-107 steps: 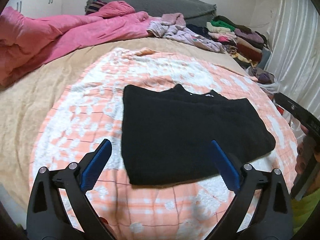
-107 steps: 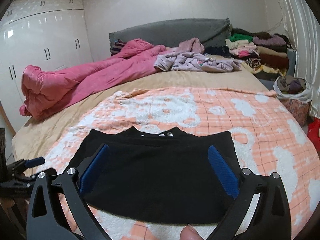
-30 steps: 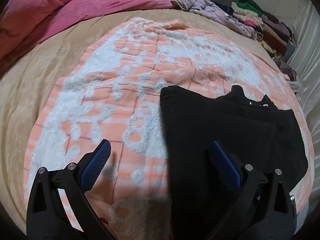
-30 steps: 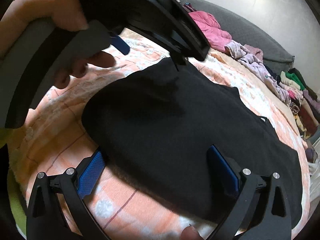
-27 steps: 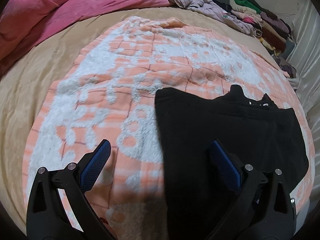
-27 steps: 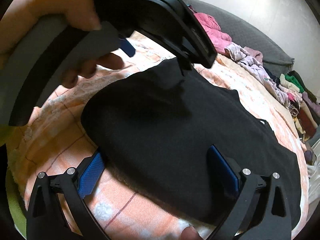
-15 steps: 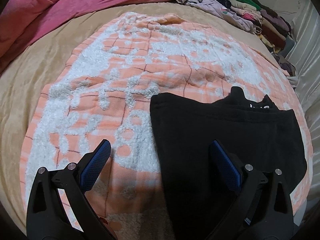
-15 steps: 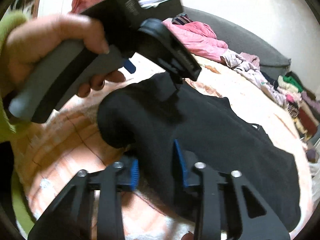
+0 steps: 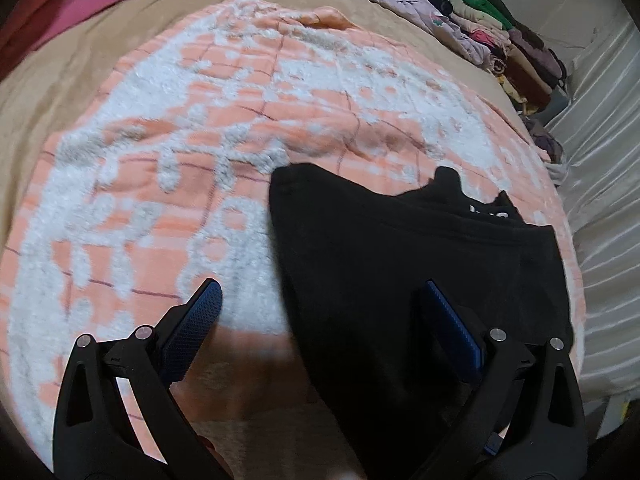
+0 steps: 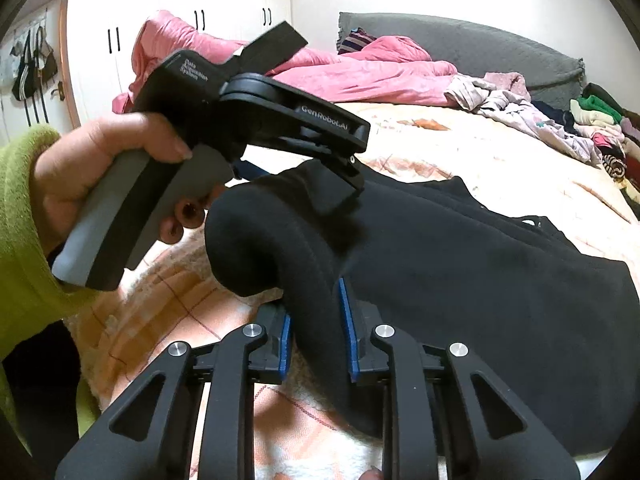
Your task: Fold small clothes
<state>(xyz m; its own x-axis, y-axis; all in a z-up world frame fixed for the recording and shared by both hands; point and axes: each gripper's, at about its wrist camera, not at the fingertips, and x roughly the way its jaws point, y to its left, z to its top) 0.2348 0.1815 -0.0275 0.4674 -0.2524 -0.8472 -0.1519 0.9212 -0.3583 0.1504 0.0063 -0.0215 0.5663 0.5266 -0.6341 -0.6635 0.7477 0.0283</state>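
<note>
Black fleece garment (image 10: pixel 460 264) lies on the orange-and-white blanket (image 9: pixel 248 92); right gripper (image 10: pixel 316 320) pinches its near edge, left gripper (image 9: pixel 320 312) spread wide above; next, likely carry that edge across.

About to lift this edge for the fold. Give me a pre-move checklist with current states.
1. Right gripper shut on black garment edge: ok.
2. Left gripper gripping cloth: not ok, open, straddling the garment's side edge.
3. Both layers caught by right gripper: cannot tell.
4. Garment flat on orange blanket: not ok, near corner bunched and raised.
5. Fold path free of loose clothes: ok, they lie far off.
</note>
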